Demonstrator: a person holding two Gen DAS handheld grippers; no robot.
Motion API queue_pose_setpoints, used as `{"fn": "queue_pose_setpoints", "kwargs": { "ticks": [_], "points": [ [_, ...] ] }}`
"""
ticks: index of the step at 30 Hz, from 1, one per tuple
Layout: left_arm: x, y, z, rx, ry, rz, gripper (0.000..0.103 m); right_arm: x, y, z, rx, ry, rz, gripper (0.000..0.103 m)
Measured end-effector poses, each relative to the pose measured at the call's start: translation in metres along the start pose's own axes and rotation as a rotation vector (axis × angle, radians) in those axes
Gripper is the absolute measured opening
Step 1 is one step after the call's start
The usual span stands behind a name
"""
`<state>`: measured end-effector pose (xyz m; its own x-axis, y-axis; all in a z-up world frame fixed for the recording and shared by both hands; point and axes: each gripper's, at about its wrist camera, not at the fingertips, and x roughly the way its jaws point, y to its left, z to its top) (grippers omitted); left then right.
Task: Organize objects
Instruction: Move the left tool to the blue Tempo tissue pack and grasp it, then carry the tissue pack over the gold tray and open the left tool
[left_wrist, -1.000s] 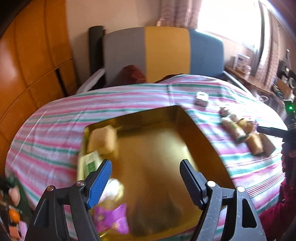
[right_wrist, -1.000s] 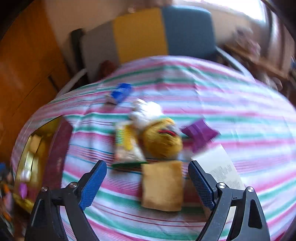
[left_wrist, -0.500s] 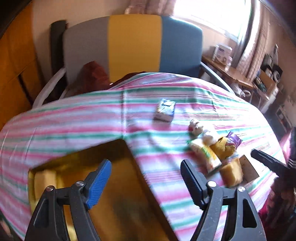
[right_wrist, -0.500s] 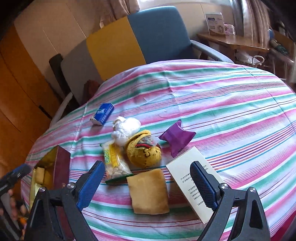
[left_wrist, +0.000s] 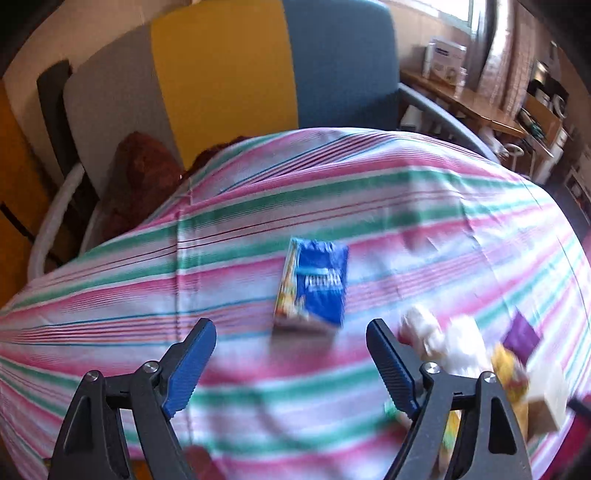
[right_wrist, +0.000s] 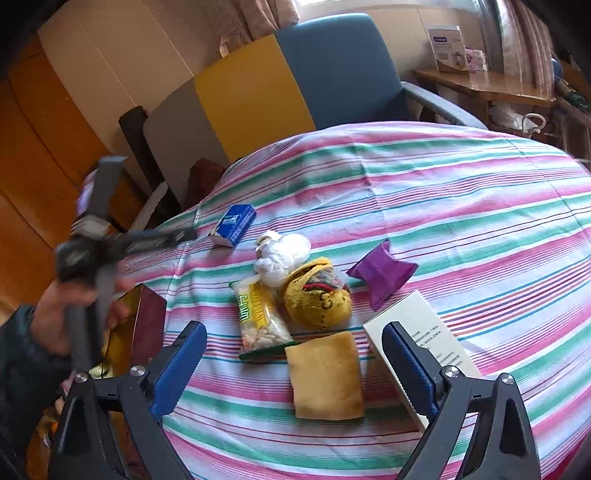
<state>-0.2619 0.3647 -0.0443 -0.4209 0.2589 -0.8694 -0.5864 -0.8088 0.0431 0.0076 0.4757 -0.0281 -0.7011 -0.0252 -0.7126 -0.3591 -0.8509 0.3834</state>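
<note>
A small blue packet (left_wrist: 314, 284) lies on the striped tablecloth just beyond my open, empty left gripper (left_wrist: 291, 354); it also shows in the right wrist view (right_wrist: 233, 225). My right gripper (right_wrist: 295, 365) is open and empty above a tan square pastry (right_wrist: 325, 376). Beyond it lie a nut packet (right_wrist: 260, 317), a yellow knitted item (right_wrist: 317, 291), a white plastic bundle (right_wrist: 280, 254), a purple sachet (right_wrist: 382, 273) and a white box (right_wrist: 421, 339). The left gripper (right_wrist: 184, 234) appears blurred at the left, near the blue packet.
A gold-lined box with a dark red outer wall (right_wrist: 147, 325) stands at the table's left edge, holding a few items. A grey, yellow and blue chair (right_wrist: 280, 85) stands behind the table. A wooden side table (right_wrist: 480, 88) with boxes stands at the right.
My left gripper has swung from over the gold-lined box to the right and forward, up to the blue packet. My right gripper has drawn a little nearer the tan pastry.
</note>
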Motion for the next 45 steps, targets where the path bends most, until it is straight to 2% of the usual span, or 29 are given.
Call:
{"fn": "queue_pose_setpoints", "kwargs": {
  "ticks": [9,10,11,12,13,15,19,22,25,30,34,40,45],
  "points": [
    [0.068,-0.013,0.030,0.036,0.059,0.037,0.085,0.006,-0.006,0.000,0.047,0.039,0.049,0.096],
    [0.076,-0.014,0.030,0.033,0.071,0.054,0.083,0.005,-0.007,0.001,0.051,0.036,0.050,0.096],
    [0.080,-0.014,0.030,0.022,0.082,0.051,0.074,0.005,-0.007,0.002,0.053,0.033,0.049,0.096],
    [0.083,-0.011,0.027,-0.015,0.088,0.008,0.060,0.004,-0.008,0.002,0.053,0.027,0.043,0.096],
    [0.079,-0.008,0.025,-0.049,0.065,0.001,0.053,0.004,-0.010,0.003,0.054,0.022,0.034,0.096],
    [0.073,-0.007,0.019,-0.054,0.081,0.000,0.052,0.002,-0.015,0.004,0.071,0.009,0.025,0.096],
    [0.037,-0.003,-0.008,-0.064,0.028,-0.024,0.052,-0.010,-0.032,0.011,0.157,-0.053,0.021,0.096],
    [0.009,-0.001,-0.031,-0.085,0.025,-0.062,0.052,-0.020,-0.047,0.015,0.224,-0.101,0.010,0.096],
    [-0.022,-0.001,-0.052,-0.086,0.004,-0.087,0.052,-0.025,-0.057,0.017,0.267,-0.118,0.004,0.096],
    [-0.071,-0.012,-0.084,-0.089,-0.021,-0.144,0.052,-0.024,-0.055,0.020,0.253,-0.110,0.006,0.096],
    [-0.111,-0.018,-0.113,-0.044,-0.074,-0.150,0.052,-0.015,-0.043,0.019,0.189,-0.063,0.031,0.096],
    [-0.154,-0.011,-0.153,-0.040,-0.145,-0.145,0.052,0.004,-0.015,0.008,0.063,0.051,0.110,0.092],
    [-0.174,0.008,-0.191,-0.073,-0.168,-0.132,0.052,0.027,-0.005,-0.005,-0.005,0.136,0.012,0.092]
  ]
}}
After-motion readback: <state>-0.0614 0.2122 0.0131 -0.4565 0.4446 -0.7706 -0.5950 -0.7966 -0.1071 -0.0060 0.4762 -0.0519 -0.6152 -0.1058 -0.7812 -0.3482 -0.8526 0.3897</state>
